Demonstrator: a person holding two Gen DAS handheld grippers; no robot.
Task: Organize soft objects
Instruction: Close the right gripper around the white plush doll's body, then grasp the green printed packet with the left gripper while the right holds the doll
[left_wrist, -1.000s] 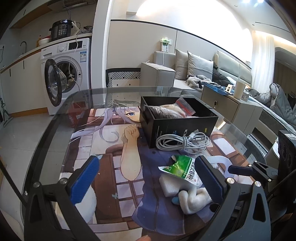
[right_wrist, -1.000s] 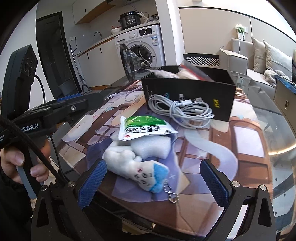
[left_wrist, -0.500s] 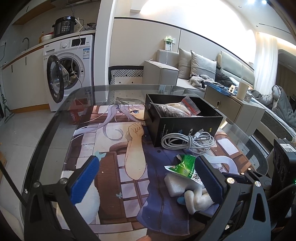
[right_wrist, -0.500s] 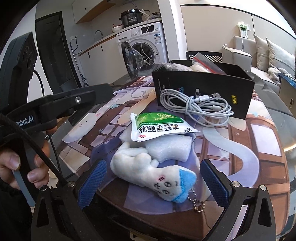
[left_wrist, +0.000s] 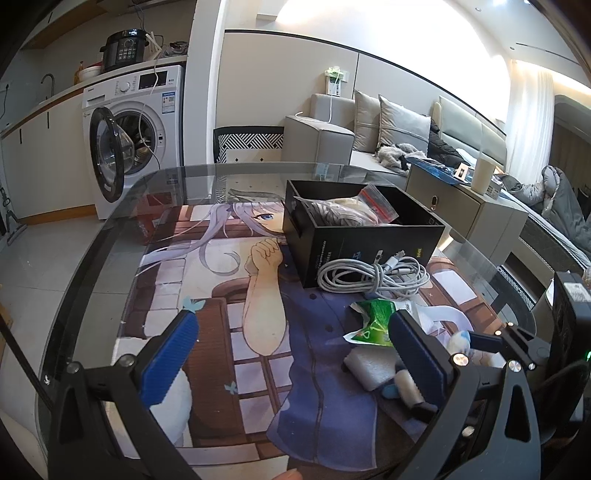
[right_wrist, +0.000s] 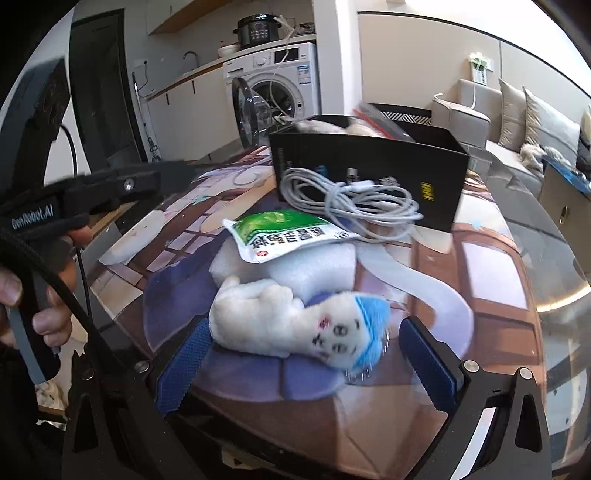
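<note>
Over the left half of the glass table (left_wrist: 110, 236), the left gripper (left_wrist: 291, 354) hangs wide open and empty. Further right, the white plush toy with a blue cap (right_wrist: 295, 325) lies crosswise between the right gripper's (right_wrist: 301, 356) spread, empty fingers, clearly the nearer one, with the black open box (right_wrist: 369, 166) beyond.

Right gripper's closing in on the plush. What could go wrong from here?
1. The plush lies against the foam block, so the open right gripper might drag the foam along.
2. Its keychain dangles at the head end and may snag a finger.
3. The black box already holds a bag, and the cable lies in front; the plush might catch or sit proud.
</note>
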